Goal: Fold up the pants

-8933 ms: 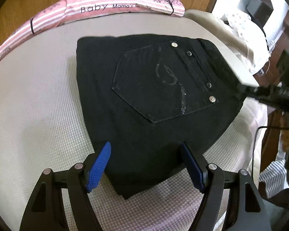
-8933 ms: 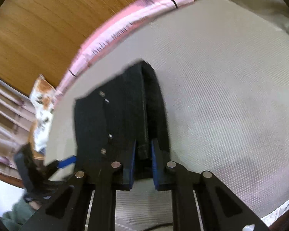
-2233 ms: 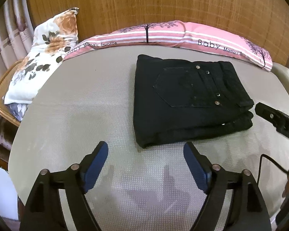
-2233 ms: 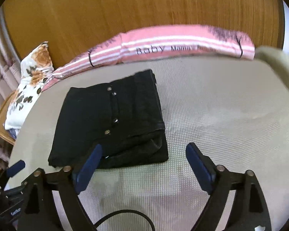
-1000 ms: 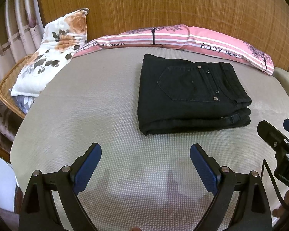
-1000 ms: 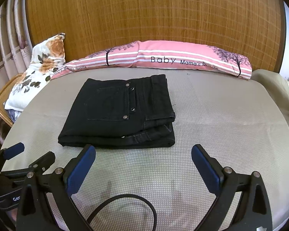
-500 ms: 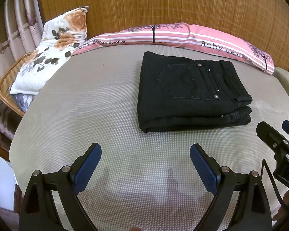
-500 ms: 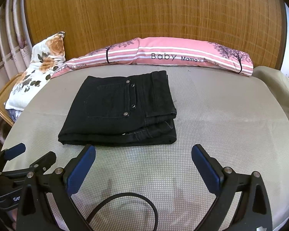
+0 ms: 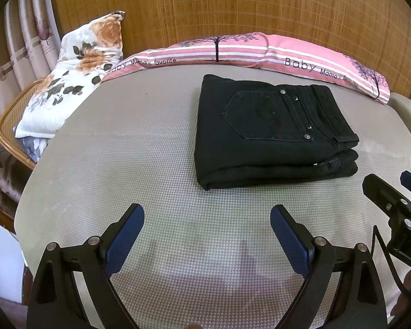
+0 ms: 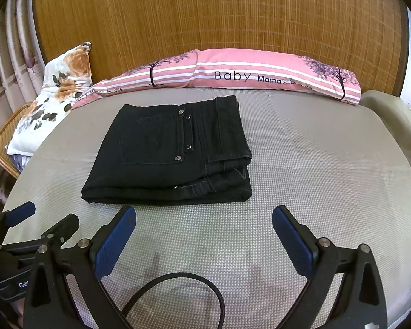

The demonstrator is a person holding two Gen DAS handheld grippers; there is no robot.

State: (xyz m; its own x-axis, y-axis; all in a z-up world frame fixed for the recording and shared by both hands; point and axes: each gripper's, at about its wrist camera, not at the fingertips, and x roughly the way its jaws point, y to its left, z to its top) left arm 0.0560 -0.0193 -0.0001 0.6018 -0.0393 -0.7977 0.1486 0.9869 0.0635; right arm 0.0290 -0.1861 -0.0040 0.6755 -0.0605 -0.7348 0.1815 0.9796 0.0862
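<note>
The black pants [image 9: 271, 134] lie folded into a compact rectangular stack on the grey textured mattress [image 9: 123, 164], in its far half and nearer the far edge than the near edge. The back pocket with its metal rivets faces up, the waistband end lies toward the right side of the stack, and the stacked fold layers face the near edge.

Left gripper [image 9: 207, 220]: jaws spread wide, holding nothing. Both blue pads [image 9: 124, 237] hover above bare mattress near the near edge. The pants lie beyond the fingertips, well apart from them and offset slightly to the right of the jaw centreline. No contact with the fabric.

Right gripper [image 10: 204, 220]: jaws spread wide, holding nothing. The pants [image 10: 172, 150] lie ahead and to the left of the jaw centreline. The left blue pad [image 10: 115, 242] sits just short of the stack's near edge; whether it touches cannot be told. The right pad lies well clear of the stack, over bare mattress.

Each gripper appears at the edge of the other's view: the right one at the right edge of the left wrist view, the left one at the lower left of the right wrist view. A black cable [image 10: 178, 288] loops between the right gripper's fingers.

A pink striped pillow [image 10: 233, 75] lies along the far edge of the mattress, beyond the pants and apart from them. A floral pillow [image 9: 74, 74] leans at the far left corner.
</note>
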